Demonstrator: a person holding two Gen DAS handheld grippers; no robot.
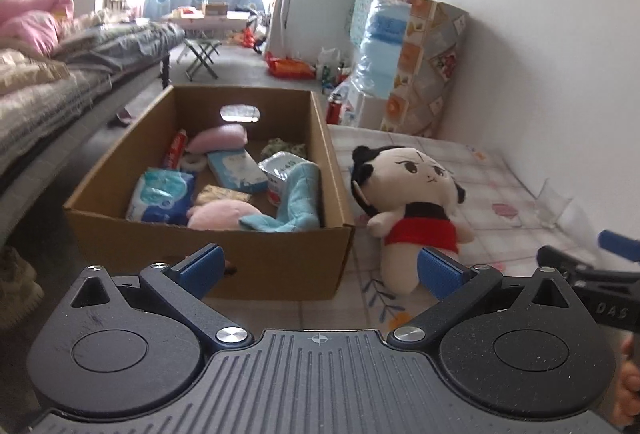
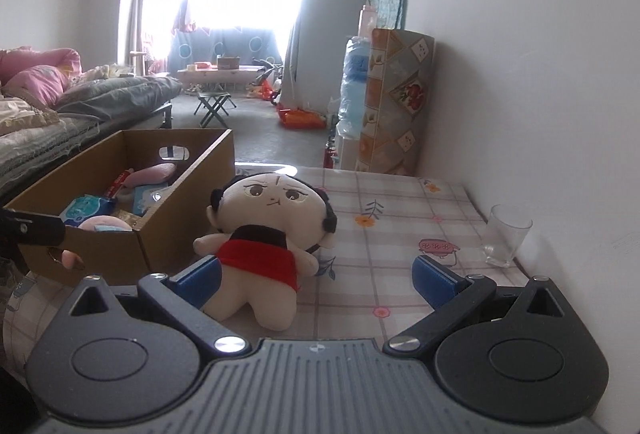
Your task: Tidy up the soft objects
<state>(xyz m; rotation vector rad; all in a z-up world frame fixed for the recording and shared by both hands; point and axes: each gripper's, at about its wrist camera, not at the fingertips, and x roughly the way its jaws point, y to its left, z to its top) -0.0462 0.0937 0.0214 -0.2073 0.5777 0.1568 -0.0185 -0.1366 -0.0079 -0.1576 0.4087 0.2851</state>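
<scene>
A plush doll (image 1: 408, 202) with a cream face, black hair and a red skirt sits upright on a checked cloth, just right of an open cardboard box (image 1: 280, 266). The box holds a pink plush (image 1: 224, 214), a teal towel (image 1: 296, 202), tissue packs and other soft items. My left gripper (image 1: 320, 270) is open and empty in front of the box's near wall. My right gripper (image 2: 316, 280) is open and empty; the doll (image 2: 272, 234) stands just ahead, by its left finger. The box (image 2: 160, 246) is to the doll's left.
A clear drinking glass (image 2: 506, 238) stands on the cloth near the right wall. A bed (image 1: 60, 86) runs along the left. A patterned cabinet (image 2: 396, 102) and water bottles stand at the back right. A folding stool (image 1: 202, 56) is farther back.
</scene>
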